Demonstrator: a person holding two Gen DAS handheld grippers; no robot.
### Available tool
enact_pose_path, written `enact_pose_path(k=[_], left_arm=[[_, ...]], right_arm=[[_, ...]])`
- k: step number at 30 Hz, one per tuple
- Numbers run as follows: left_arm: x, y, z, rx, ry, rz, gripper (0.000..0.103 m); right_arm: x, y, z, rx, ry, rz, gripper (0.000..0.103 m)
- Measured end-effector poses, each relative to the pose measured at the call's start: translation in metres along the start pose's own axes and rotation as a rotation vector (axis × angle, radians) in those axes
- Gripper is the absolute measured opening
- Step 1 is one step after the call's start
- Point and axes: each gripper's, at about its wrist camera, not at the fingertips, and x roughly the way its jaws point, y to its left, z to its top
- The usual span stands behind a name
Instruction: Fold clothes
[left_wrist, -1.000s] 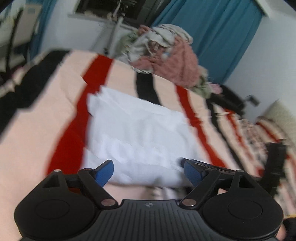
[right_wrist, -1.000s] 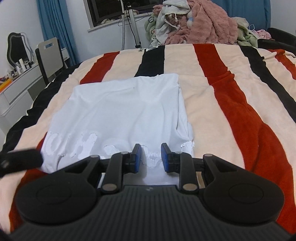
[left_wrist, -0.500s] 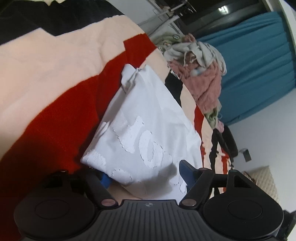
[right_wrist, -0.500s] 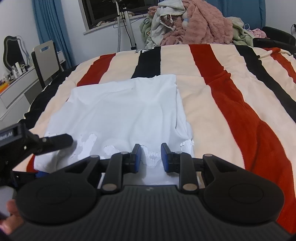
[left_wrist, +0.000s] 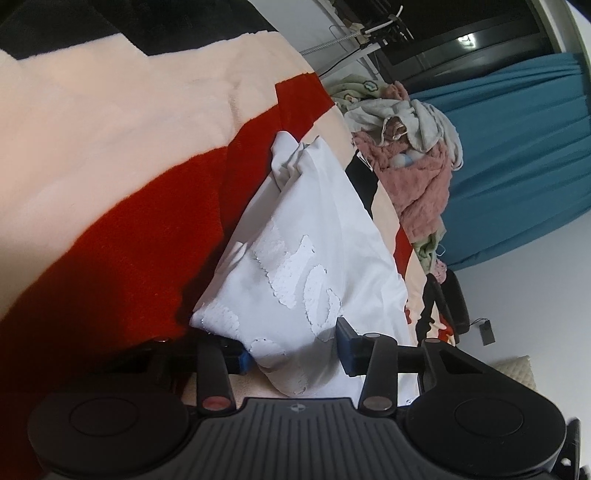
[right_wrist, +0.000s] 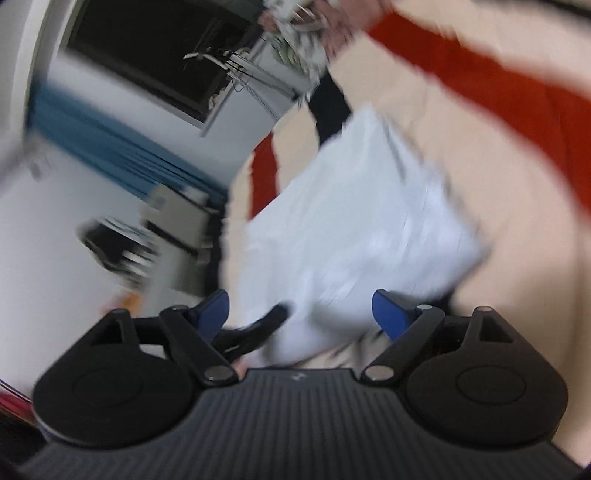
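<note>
A folded white T-shirt with raised white lettering lies on the striped blanket. My left gripper is rolled on its side, jaws open, straddling the shirt's near corner: one finger sits under the cloth, the other finger above it. In the blurred right wrist view the same shirt lies ahead. My right gripper is open wide and empty at the shirt's near edge. The left gripper's finger shows there, low at the left.
A heap of pink and pale clothes lies at the bed's far end before blue curtains. A black chair stands past the bed. A window and furniture show in the right wrist view.
My right gripper has opened from nearly shut and swung and rolled sharply, blurring its view. My left gripper has slid further onto the shirt's corner, narrowing its jaws a little.
</note>
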Motion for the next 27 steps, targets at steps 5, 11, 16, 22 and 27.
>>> enact_pose_path(k=[5, 11, 16, 22, 27], left_arm=[[-0.002, 0.003, 0.002, -0.036, 0.003, -0.014, 0.044], [-0.003, 0.015, 0.009, -0.133, 0.016, -0.048, 0.045], [0.001, 0.023, 0.014, -0.191, 0.01, -0.063, 0.045], [0.01, 0.03, 0.018, -0.229, 0.002, -0.065, 0.043], [0.008, 0.027, 0.022, -0.231, -0.001, -0.082, 0.031]], right_arm=[[0.024, -0.032, -0.005, 0.211, 0.096, 0.012, 0.085], [0.013, -0.059, 0.003, 0.371, -0.084, 0.012, 0.073], [0.008, -0.068, 0.006, 0.402, -0.164, -0.009, 0.069], [0.009, -0.071, 0.006, 0.395, -0.192, -0.069, 0.03], [-0.002, -0.064, 0.004, 0.352, -0.223, -0.073, 0.02]])
